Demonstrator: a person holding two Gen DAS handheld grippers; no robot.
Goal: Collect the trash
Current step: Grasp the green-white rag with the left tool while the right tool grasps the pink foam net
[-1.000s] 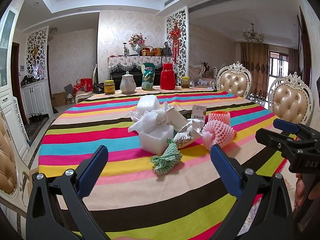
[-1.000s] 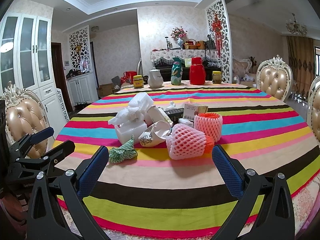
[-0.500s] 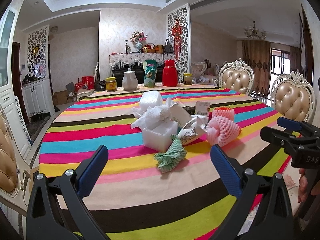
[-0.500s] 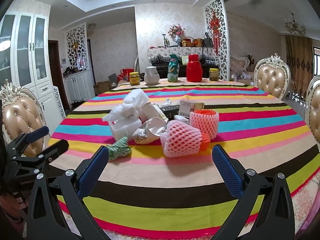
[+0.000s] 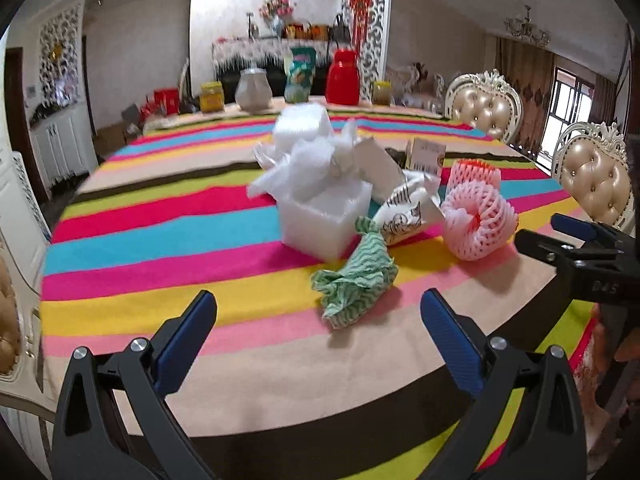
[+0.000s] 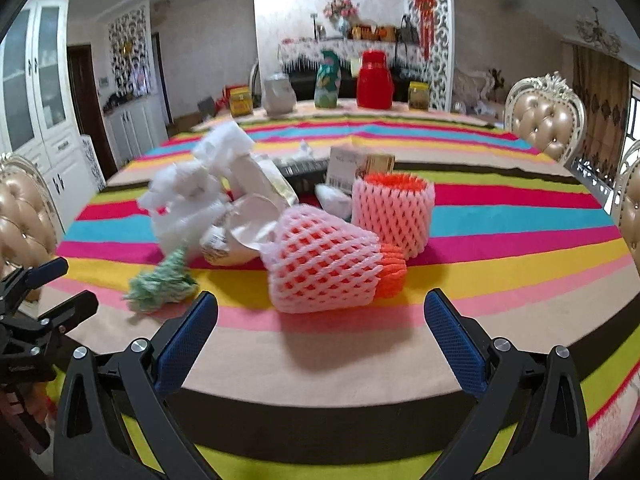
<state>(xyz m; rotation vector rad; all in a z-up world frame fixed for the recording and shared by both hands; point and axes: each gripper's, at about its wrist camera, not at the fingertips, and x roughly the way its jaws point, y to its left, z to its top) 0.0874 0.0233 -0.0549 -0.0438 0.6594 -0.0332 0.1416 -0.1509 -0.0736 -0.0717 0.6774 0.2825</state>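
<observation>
Foam netting, pink over orange: the nearest sleeve (image 6: 324, 264) lies on its side on the striped tablecloth (image 6: 500, 248), just in front of my right gripper (image 6: 320, 334), whose jaws are spread and empty. A second sleeve (image 6: 394, 212) stands behind it. To the left lie the crumpled green cloth (image 5: 354, 280), paper cup (image 5: 404, 214) and white foam block (image 5: 324, 216). My left gripper (image 5: 318, 338) is also spread, holding nothing. Nothing looks collected yet; I judge the whole pile remains.

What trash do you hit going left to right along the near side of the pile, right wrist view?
Green-and-white crumpled cloth → crumpled patterned paper cup → pink foam fruit net lying on its side → upright pink foam fruit net. White foam pieces behind overlap, so they are left out.
</observation>
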